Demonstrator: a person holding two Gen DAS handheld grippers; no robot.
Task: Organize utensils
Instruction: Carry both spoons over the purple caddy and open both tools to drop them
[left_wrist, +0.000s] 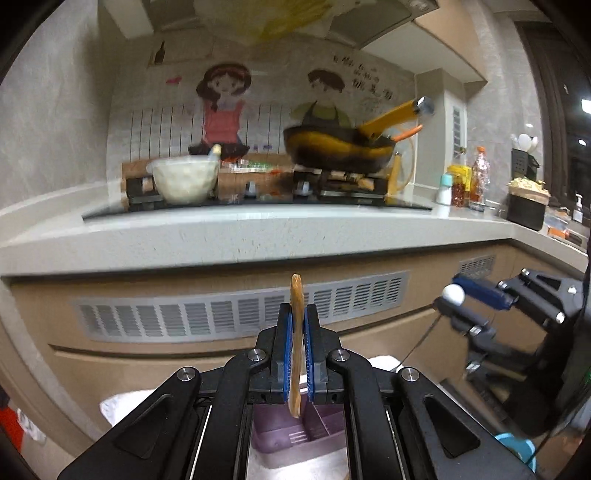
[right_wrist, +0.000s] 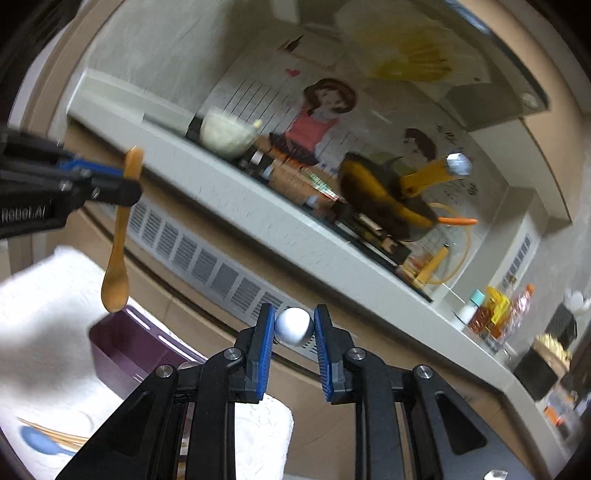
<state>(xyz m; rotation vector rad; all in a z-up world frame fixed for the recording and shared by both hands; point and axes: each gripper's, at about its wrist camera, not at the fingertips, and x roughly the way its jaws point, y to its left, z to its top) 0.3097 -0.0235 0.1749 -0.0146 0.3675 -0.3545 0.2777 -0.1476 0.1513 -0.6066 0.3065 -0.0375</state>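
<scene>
Wooden spoon (left_wrist: 296, 347) was clamped edge-on between the blue pads of the left gripper (left_wrist: 297, 314), its handle tip rising above the fingertips and its bowl hanging below them. In the right wrist view the same spoon (right_wrist: 119, 236) hung nearly upright with the bowl lowest, poised just above the purple utensil holder (right_wrist: 122, 350), which stood on a white cloth (right_wrist: 44, 306). The right gripper (right_wrist: 294, 325) was closed on a white ball-shaped handle end (right_wrist: 294, 326), pressed between both pads; the rest of that utensil was hidden below the fingers. From the left wrist this gripper (left_wrist: 448, 299) appeared to the right, well apart from the spoon. A blue spoon (right_wrist: 40, 443) and thin sticks lay on the cloth at lower left. Behind, the counter (left_wrist: 258, 236) carried a pan (left_wrist: 340, 147) and a bowl (left_wrist: 184, 181).
</scene>
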